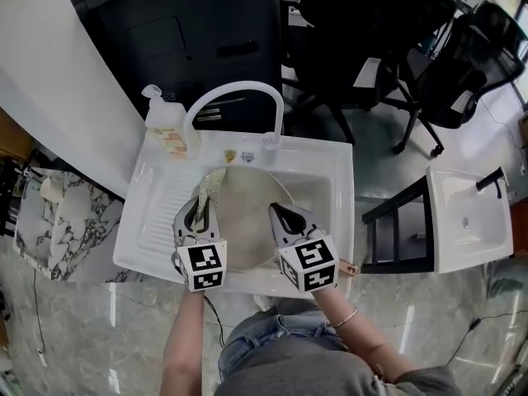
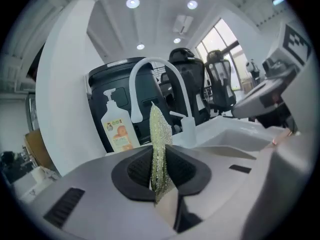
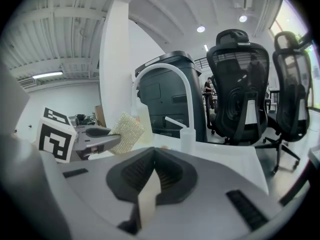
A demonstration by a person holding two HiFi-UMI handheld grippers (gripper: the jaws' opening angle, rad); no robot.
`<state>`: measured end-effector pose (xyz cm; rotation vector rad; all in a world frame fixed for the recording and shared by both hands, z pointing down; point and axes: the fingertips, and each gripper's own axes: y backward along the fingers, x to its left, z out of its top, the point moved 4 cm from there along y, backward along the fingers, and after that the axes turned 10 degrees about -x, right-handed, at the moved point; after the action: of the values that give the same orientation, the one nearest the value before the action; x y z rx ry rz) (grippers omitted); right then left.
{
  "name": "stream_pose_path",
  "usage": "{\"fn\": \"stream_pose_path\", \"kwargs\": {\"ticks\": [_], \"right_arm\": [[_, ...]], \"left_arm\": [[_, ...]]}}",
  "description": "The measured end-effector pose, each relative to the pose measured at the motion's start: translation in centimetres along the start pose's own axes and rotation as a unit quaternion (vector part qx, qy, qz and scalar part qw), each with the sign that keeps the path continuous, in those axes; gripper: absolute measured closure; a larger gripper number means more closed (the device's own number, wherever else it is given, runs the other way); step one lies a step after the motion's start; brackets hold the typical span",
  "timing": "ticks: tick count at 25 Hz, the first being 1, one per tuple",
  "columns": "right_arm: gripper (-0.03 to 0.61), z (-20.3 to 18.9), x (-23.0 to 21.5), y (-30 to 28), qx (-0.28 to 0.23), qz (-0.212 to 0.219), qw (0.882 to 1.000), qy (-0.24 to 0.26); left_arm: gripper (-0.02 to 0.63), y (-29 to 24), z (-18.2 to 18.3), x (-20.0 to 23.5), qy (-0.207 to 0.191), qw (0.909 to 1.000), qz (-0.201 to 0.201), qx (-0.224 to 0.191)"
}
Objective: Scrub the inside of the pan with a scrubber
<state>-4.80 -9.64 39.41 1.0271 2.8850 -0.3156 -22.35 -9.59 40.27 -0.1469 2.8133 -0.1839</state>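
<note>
- Yellow-green and glittery, the scrubber (image 1: 211,183) is a thin sheet pinched between the left gripper's (image 1: 199,211) jaws, which are closed on its lower part.
- Its long axis runs on along the jaws, away from the person and toward the faucet (image 1: 239,89). The free end sticks out past the jaw tips.
- In the left gripper view the scrubber (image 2: 159,149) shows edge-on, a narrow upright strip. In the right gripper view its flat face (image 3: 125,129) shows instead.
- In the head view the scrubber lies over the back-left rim of the pan (image 1: 247,196), a pale round shape in the basin of the white sink (image 1: 340,165). Whether it touches the pan cannot be told.
- The right gripper (image 1: 277,213) hangs over the right part of the pan, its jaws drawn together. A pale sliver shows low in the gap behind the pads, and what it is cannot be made out.
- The pan's near edge is hidden behind both grippers and their marker cubes, and no handle can be made out.
- A soap bottle (image 1: 169,130) stands at the sink's back-left corner, and a small clear dispenser (image 1: 268,143) stands just beside the faucet's base.
- Black office chairs (image 1: 462,64) stand beyond the sink, and a second white sink (image 1: 470,221) is cut off at the right.
</note>
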Motion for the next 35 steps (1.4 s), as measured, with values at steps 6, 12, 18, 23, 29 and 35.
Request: {"fn": "stream_pose_path", "kwargs": {"ticks": [6,12,18,23,29,35], "right_arm": [[0.568,1.3,0.7,0.6,-0.031,0.004,1.0,-0.004],[0.568,2.2,2.1,1.3,-0.055,0.015,0.998,0.0],[0.568,2.9,3.2,2.0,-0.076,0.024,0.997,0.003],[0.568,3.2,4.2,2.2,-0.081,0.038,0.996,0.001],[0.568,3.4,5.4,2.4,-0.088,0.063,0.994,-0.007],[0.569,3.5,6.0,2.5,-0.088,0.073,0.993,0.003]], "left_arm": [[0.549,2.4,1.9,-1.4,0.086,0.9956,0.0,-0.038],[0.549,4.2,3.2,-1.8,0.124,0.9899,-0.005,-0.068],[0.549,5.9,3.8,-2.0,0.145,0.9857,-0.016,-0.085],[0.549,7.5,3.8,-1.2,0.162,0.9815,-0.013,-0.101],[0.549,8.9,3.6,-0.3,0.189,0.975,-0.019,-0.115],[0.549,9.7,3.4,0.2,0.201,0.972,-0.022,-0.121]]}}
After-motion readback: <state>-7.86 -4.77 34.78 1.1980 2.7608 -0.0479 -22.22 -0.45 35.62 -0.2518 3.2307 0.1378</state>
